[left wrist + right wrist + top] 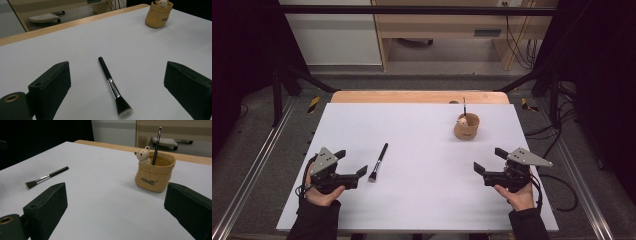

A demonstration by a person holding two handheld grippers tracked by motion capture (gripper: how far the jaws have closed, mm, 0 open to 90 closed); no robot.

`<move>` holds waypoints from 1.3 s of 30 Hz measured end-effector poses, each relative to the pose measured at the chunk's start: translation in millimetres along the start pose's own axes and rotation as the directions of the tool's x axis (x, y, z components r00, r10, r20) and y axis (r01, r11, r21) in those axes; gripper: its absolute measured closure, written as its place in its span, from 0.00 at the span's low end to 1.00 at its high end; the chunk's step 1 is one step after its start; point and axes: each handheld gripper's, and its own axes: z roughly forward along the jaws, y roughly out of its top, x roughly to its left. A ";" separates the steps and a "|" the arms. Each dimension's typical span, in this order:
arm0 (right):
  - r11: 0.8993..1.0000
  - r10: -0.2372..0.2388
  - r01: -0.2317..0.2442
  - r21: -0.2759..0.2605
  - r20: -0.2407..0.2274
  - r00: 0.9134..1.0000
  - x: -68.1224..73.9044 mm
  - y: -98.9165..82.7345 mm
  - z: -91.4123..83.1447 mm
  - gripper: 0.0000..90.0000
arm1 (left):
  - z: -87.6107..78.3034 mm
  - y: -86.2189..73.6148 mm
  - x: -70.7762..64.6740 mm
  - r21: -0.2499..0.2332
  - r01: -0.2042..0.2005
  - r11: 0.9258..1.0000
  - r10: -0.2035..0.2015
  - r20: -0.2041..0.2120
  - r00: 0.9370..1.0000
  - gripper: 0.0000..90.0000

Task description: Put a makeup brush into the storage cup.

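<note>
Well, I had both claws low near my edge of the white surface [422, 200], and nothing was picked up yet. My left claw [351, 163] stood wide open with nothing in it. Just beside it lay the brush [378, 162], flat on the surface, with its bristles toward me and its black handle pointing away. In the left gripper view the brush [113, 87] lay right between the two jaws, but they did not touch it. My right claw [490, 160] was wide open too, and empty. It faced the cup [466, 127], the small tan one with a little bear on its rim, which stood upright farther back on the right, well apart from the claw. One thin black stick [156, 145] already stood in the cup [155, 173].

I think the job was to put the brush into that cup, and I was at the very start, about to grab the brush. The next move, I guess, called for my left claw to go down over the handle and close on it. The handle was thin and lay flat, so the jaws would need to get very low.

Room was good. The surface was bare between brush and cup, so the way across looked free. The brush was near the front left but not close to any edge. The cup stood nearer the back edge, and I would have to be gentle so it did not tip.
</note>
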 end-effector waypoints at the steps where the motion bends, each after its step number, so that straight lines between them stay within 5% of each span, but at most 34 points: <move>1: 1.000 -0.002 0.002 -0.001 0.002 1.000 -0.5 -0.2 0.2 0.06 | 0.1 0.0 0.0 0.000 0.001 1.000 -0.001 0.000 1.000 0.07; 39: 1.000 0.001 -0.001 0.000 0.012 1.000 2.3 0.8 -1.5 0.07 | 16.7 23.7 -6.8 0.085 -0.018 0.996 0.018 -0.002 1.000 0.08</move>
